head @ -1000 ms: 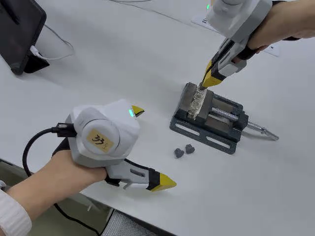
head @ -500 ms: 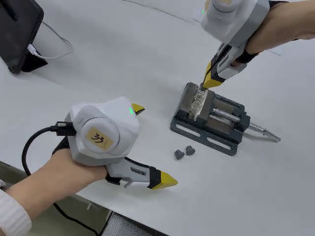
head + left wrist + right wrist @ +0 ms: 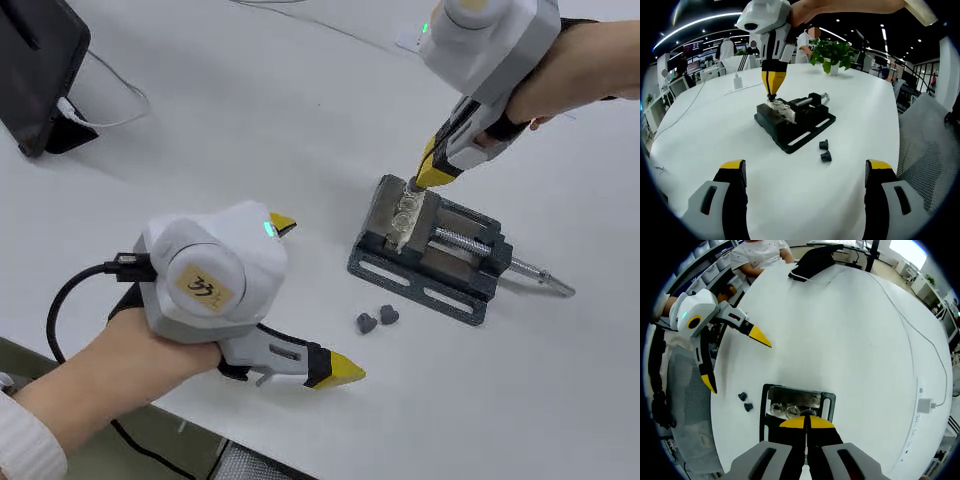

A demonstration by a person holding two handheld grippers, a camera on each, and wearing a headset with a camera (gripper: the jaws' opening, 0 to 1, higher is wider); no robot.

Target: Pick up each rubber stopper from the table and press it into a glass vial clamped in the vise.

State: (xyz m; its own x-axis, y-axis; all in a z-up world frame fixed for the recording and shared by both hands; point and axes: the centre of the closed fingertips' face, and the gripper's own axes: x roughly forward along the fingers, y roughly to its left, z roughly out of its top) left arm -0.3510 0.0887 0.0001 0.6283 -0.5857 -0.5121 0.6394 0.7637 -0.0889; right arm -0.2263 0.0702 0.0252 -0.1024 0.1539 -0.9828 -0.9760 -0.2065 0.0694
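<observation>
A black vise (image 3: 425, 270) stands on the white table and clamps clear glass vials (image 3: 405, 215) in a row. My right gripper (image 3: 418, 183) is shut, and its yellow tips rest on the far end of the row. In the right gripper view its closed jaws (image 3: 807, 421) cover part of the vials (image 3: 785, 410). Two dark rubber stoppers (image 3: 366, 322) (image 3: 388, 315) lie on the table just in front of the vise. My left gripper (image 3: 312, 297) is open and empty, left of the stoppers near the table's front edge. The left gripper view shows the vise (image 3: 795, 122) and a stopper (image 3: 826, 156) ahead.
A black tablet on a stand (image 3: 35, 60) sits at the far left with a white cable (image 3: 110, 100) trailing from it. A white power adapter (image 3: 410, 40) lies behind the vise. A potted plant (image 3: 832, 50) stands at the table's far side.
</observation>
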